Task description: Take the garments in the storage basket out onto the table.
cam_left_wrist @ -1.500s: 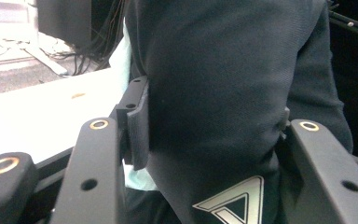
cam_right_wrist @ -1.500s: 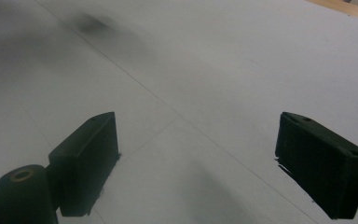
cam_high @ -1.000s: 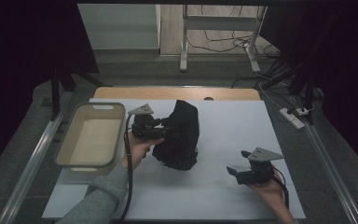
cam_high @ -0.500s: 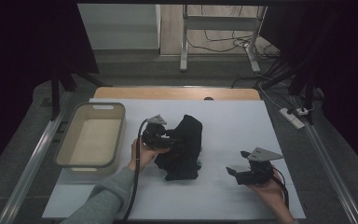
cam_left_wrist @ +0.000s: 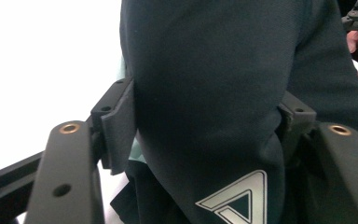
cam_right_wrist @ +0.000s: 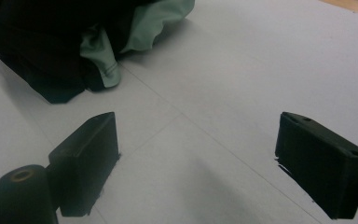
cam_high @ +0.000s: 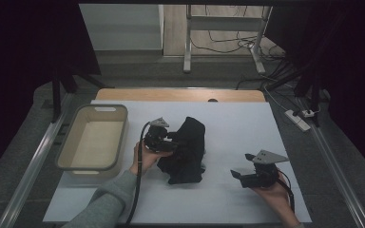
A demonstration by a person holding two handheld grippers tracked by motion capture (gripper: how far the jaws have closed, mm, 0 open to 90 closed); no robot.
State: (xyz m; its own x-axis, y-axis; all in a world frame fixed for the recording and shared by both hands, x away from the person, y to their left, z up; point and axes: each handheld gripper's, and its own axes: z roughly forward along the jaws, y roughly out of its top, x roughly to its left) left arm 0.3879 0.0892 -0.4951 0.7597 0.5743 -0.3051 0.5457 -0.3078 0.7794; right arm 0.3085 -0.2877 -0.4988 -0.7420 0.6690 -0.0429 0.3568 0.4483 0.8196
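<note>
now, high view, step: the left gripper [cam_high: 173, 141] is at the 9 o'clock side of the dark jacket [cam_high: 187, 145], which lies bunched up in the middle of the white table [cam_high: 247, 118]. it looks like the jacket is being set down and let go.
high view, other tongs: the right gripper [cam_high: 237, 174] rests at 4 o'clock from the jacket, well apart from it, and holds nothing.
high view, edges: the tub [cam_high: 66, 159] is at 9 o'clock, near the left hand [cam_high: 145, 159]. the table's near edge is at 6 o'clock, near the right hand [cam_high: 271, 192].
high view, room: the table is bare from 12 to 3 o'clock of the jacket, so that is the safe way to go.
left gripper view, tongs: the left gripper's [cam_left_wrist: 205, 119] jaws have just been opening. the jacket [cam_left_wrist: 214, 65] sits between them and brushes both pads, but i think they are loose, not pinching.
left gripper view, mark: a white triangle [cam_left_wrist: 240, 198] shows on the jacket at 6 o'clock.
left gripper view, next move: i think the tongs must open wider and back away slowly, so no fold gets dragged along.
right gripper view, tongs: the right gripper [cam_right_wrist: 198, 158] is wide open with bare table [cam_right_wrist: 261, 70] between its jaws.
right gripper view, jacket: the jacket [cam_right_wrist: 37, 42] lies at 11 o'clock, with its green inside [cam_right_wrist: 149, 23] peeking out.
right gripper view, next move: i think it would need to slide toward 11 o'clock to reach a loose edge.
</note>
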